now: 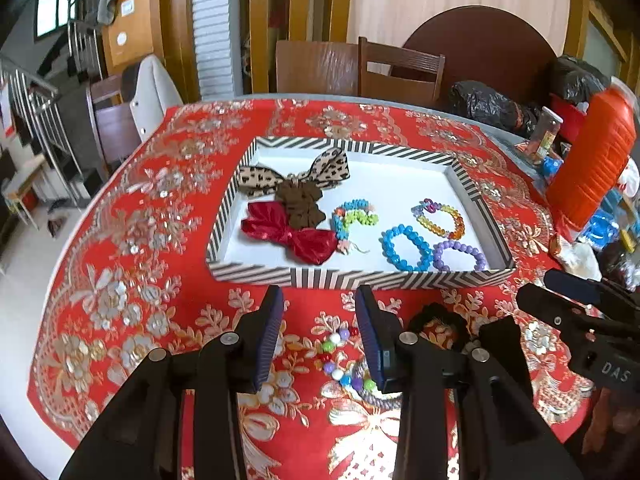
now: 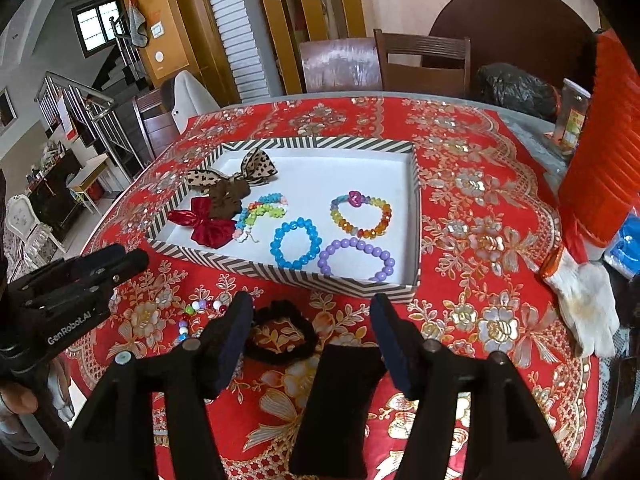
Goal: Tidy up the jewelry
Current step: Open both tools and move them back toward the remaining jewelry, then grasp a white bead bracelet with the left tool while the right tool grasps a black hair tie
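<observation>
- On the desk [image 2: 480, 208], under a red floral cloth, stands one striped tray [image 2: 280, 272] with a white floor
- Left part of the tray: three fabric bows in a cluster, one leopard-print bow [image 2: 240, 172], one brown bow [image 2: 228, 196] overlapping it, and one red bow [image 2: 208, 222] nearest the front rim
- Middle and right of the tray: four bead bracelets, one pastel multicolour bracelet [image 2: 260, 214] just beside the bows, one blue bracelet [image 2: 296, 244], one rainbow bracelet [image 2: 362, 214] behind, and one purple bracelet [image 2: 356, 258] touching the blue one near the front rim
- Outside the tray, on the cloth in front of it: one loose beaded string [image 1: 340, 356] to the left and one black scrunchie [image 2: 280, 332] to the right
- The left gripper [image 1: 320, 336] hovers above the beaded string, jaws apart, nothing held
- The right gripper [image 2: 312, 336] hovers above the black scrunchie, jaws wide apart, gripping nothing
- Far right on the desk: one white glove [image 2: 584, 304]
</observation>
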### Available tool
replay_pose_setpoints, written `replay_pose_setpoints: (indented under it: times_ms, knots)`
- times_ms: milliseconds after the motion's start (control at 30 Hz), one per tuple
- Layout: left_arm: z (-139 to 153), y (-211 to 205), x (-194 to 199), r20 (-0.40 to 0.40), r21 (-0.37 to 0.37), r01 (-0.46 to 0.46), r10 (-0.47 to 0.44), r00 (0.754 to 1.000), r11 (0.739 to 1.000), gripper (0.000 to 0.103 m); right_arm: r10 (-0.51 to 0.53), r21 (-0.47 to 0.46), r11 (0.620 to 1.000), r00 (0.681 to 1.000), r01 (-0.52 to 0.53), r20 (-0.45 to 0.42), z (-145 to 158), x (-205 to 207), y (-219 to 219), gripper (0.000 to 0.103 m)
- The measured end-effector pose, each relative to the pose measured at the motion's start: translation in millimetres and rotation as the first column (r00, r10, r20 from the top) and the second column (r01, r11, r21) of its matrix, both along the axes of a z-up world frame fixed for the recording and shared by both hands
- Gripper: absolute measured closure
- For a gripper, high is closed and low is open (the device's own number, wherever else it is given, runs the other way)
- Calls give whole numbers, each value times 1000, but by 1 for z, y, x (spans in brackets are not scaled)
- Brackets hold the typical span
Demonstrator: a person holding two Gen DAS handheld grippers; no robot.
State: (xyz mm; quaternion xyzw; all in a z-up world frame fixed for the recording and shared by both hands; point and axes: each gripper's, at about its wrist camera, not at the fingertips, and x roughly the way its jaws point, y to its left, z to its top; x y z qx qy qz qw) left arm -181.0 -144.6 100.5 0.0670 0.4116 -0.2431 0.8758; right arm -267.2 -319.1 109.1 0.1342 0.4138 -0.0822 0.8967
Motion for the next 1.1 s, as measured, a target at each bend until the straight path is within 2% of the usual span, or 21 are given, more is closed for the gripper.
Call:
replay_pose_setpoints:
  times_ms: [167, 433, 600, 800, 900, 967, 1000, 1100]
  knots:
    - [-10, 12, 3, -104, -50, 6, -11, 995, 999, 64, 7, 19, 1000, 1000, -7, -7, -6, 0, -3, 39]
    - [-49, 14, 10, -223, -29, 8, -14, 975, 1000, 64, 67, 33, 997, 997, -66, -46, -27, 8, 0, 39]
    - [-65, 10, 17, -248, -4, 21, -21, 968, 1000, 64, 132, -5, 991, 988, -132, -78, -40, 20, 4, 39]
    - [-77, 3, 23, -239, 41, 33, -22, 971, 999, 64, 207, -57, 974, 960, -221, -187, -65, 44, 11, 44]
    - [-79, -4, 23, -218, 65, 45, -30, 976, 997, 64, 236, -88, 962, 950, -258, -206, -72, 51, 15, 49]
    - [-79, -9, 22, -203, 90, 53, -34, 979, 994, 64, 240, -113, 956, 942, -272, -233, -80, 57, 16, 62]
    - [-79, -11, 20, -195, 105, 56, -34, 980, 993, 64, 241, -118, 955, 943, -272, -228, -81, 58, 16, 62]
    - [-79, -15, 18, -191, 126, 77, -52, 980, 989, 64, 243, -129, 953, 947, -273, -209, -81, 58, 16, 76]
